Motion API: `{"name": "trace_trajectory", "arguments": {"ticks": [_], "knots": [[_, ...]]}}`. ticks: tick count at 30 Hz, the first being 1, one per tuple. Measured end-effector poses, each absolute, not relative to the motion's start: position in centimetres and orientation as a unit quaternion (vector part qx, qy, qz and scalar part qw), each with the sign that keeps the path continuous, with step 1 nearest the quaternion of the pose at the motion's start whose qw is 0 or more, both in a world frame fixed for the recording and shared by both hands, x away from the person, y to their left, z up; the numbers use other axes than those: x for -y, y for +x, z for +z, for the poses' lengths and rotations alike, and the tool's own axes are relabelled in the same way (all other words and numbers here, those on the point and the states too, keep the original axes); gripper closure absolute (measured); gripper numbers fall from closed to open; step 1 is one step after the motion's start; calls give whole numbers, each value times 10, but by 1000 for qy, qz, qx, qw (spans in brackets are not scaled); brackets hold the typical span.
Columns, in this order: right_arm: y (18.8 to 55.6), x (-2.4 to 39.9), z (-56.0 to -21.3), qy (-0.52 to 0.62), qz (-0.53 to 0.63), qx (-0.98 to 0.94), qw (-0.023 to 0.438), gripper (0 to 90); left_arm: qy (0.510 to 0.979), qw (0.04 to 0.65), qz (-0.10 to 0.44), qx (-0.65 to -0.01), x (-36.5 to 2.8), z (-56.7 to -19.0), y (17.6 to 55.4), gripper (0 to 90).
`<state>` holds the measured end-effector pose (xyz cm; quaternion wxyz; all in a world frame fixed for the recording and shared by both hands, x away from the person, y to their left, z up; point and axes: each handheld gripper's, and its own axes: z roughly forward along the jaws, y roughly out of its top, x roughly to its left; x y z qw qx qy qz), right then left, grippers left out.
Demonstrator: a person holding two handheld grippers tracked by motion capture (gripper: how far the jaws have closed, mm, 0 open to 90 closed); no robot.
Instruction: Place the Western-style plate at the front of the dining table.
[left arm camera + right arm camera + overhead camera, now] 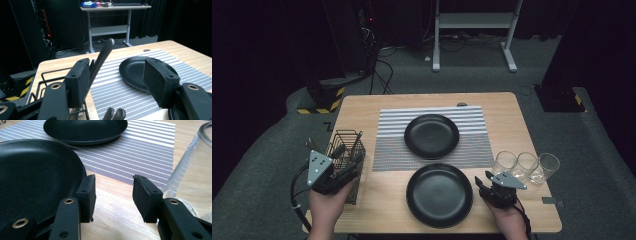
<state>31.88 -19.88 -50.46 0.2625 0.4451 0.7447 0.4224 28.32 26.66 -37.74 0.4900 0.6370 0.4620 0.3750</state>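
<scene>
A white-framed desk stands at the top centre of the high view on grey carpet. Black cables trail at upper left, beside a black base with yellow-black hazard tape; another such base sits at right.

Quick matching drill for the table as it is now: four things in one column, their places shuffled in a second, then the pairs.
1. far black plate
2. near black plate
3. glasses
4. wire basket

A. at the table's left edge, by the left gripper
B. on bare wood, beside the right gripper
C. on the striped mat
D. in a row at the right edge

Pairs: 1-C, 2-B, 3-D, 4-A
</scene>
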Motion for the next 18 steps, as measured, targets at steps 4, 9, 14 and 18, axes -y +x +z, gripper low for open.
{"name": "trace_trajectory", "arguments": {"ticks": [4, 9, 14, 18], "knots": [[318, 201, -503, 440, 426, -744, 267, 527, 636, 487, 376, -465, -270, -375, 288, 383], [318, 204, -504, 445, 426, -741, 267, 527, 639, 484, 378, -463, -271, -374, 293, 384], [318, 204, -505, 445, 425, -741, 267, 529, 641, 482, 381, -460, -269, -372, 296, 381], [318, 203, -505, 444, 426, -741, 268, 529, 640, 482, 380, -463, -269, -369, 299, 380]]}}
